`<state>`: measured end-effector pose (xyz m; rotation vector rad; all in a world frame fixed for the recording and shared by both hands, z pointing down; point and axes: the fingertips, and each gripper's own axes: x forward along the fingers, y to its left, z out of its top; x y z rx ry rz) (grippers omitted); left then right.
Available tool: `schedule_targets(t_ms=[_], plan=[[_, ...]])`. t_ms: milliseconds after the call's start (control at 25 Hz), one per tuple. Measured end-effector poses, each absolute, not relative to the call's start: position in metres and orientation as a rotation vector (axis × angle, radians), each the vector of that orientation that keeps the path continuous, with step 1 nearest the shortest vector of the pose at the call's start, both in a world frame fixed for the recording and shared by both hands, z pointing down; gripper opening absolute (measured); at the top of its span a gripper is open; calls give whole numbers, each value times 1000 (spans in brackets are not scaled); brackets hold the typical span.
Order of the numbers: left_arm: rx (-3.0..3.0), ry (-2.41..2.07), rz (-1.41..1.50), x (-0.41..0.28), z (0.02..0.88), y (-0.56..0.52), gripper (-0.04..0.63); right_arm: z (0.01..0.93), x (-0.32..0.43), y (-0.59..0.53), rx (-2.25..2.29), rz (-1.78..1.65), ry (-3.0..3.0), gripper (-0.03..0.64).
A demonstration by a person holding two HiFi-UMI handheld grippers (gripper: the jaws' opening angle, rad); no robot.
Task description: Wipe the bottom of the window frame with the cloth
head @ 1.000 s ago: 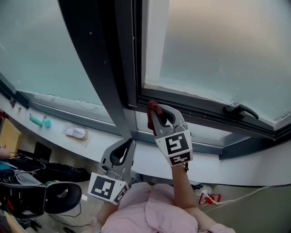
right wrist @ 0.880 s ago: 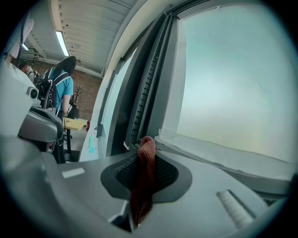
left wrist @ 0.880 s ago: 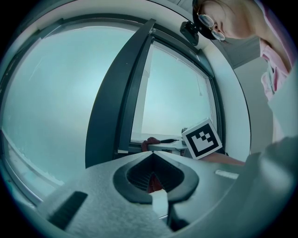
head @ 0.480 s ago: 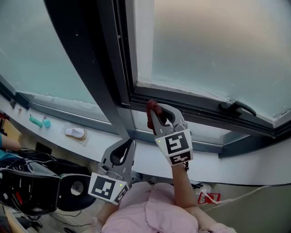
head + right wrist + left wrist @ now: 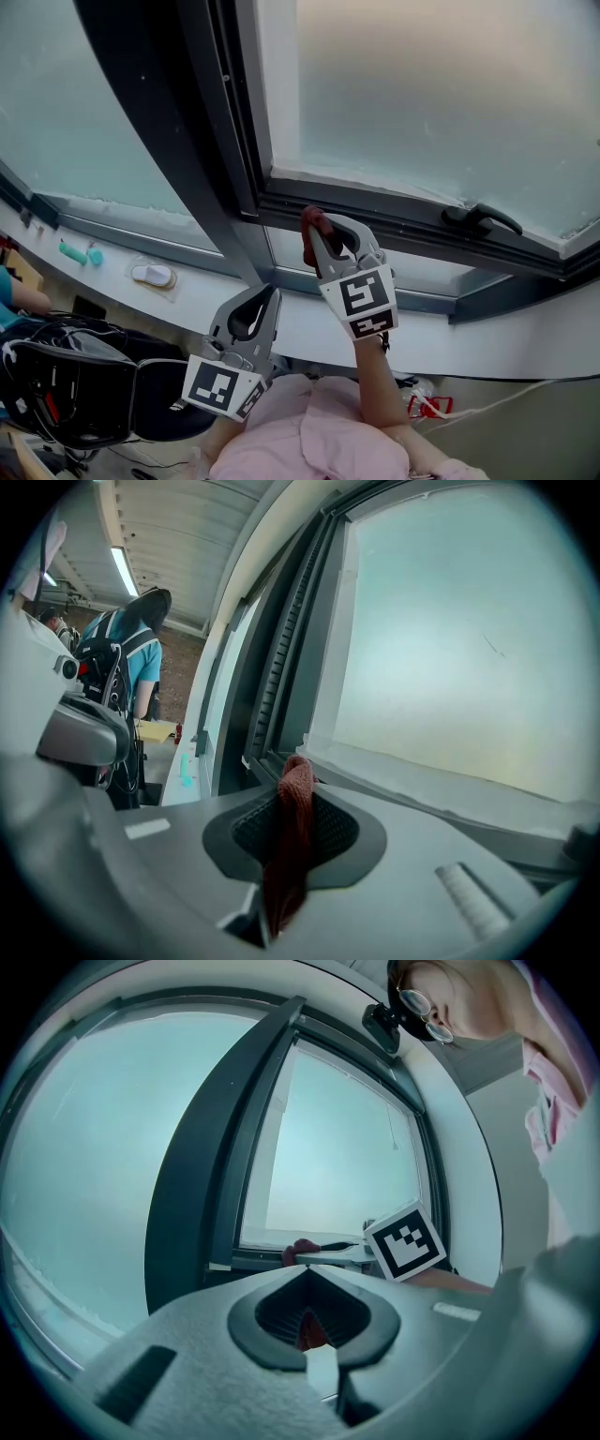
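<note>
The right gripper [image 5: 321,236] was raised to the window, its fingers [image 5: 375,841] clamped on a dark red cloth [image 5: 291,850]. The cloth ran up through the hollow between the fingers and bunched out past their tips. Just beyond that bunch lay the bottom rail of the dark window frame [image 5: 394,217], close to its lower left corner. From where I stood I could not tell whether the cloth [image 5: 314,221] was pressing on the rail or only very near it. Further along the same rail, well off to the right of those fingers, sat the black window handle [image 5: 480,217].

The left gripper [image 5: 262,302] hung lower, below and to the left of the right one and well apart from the frame, with the white sill [image 5: 309,323] just beyond its tips. Its fingers [image 5: 234,1335] were together at the tips. A small reddish patch showed in the hollow between them, and I could not make out what it was. Past its fingertips, in its own view, the right gripper's marker cube [image 5: 405,1241] and the cloth's end [image 5: 298,1251] showed against the frosted pane.
</note>
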<state>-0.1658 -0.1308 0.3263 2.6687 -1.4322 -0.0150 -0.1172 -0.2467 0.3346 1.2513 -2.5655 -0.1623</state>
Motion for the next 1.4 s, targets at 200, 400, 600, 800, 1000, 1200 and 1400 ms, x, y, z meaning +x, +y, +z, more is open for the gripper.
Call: schedule_targets(t_ms=[200, 400, 600, 800, 1000, 1200, 1400], plan=[[2676, -1422, -16, -160, 326, -130, -2, 334, -111, -246, 1257, -162, -2562, 51], [2678, -1415, -14, -156, 327, -129, -2, 334, -106, -245, 1263, -160, -2562, 51], [2674, -1435, -16, -150, 326, -123, -2, 332, -99, -240, 1261, -166, -2570, 51], [2671, -1422, -17, -152, 327, -126, -2, 334, -97, -242, 1276, -154, -2560, 51], [2668, -1420, -14, -150, 328, -127, -2, 335, -90, -242, 1282, -142, -2558, 51], [2671, -1419, -14, -146, 328, -125, -2, 334, -83, -241, 1291, -139, -2557, 51], [2670, -1417, -10, -143, 329, -124, -2, 334, -75, -240, 1309, -134, -2554, 51]])
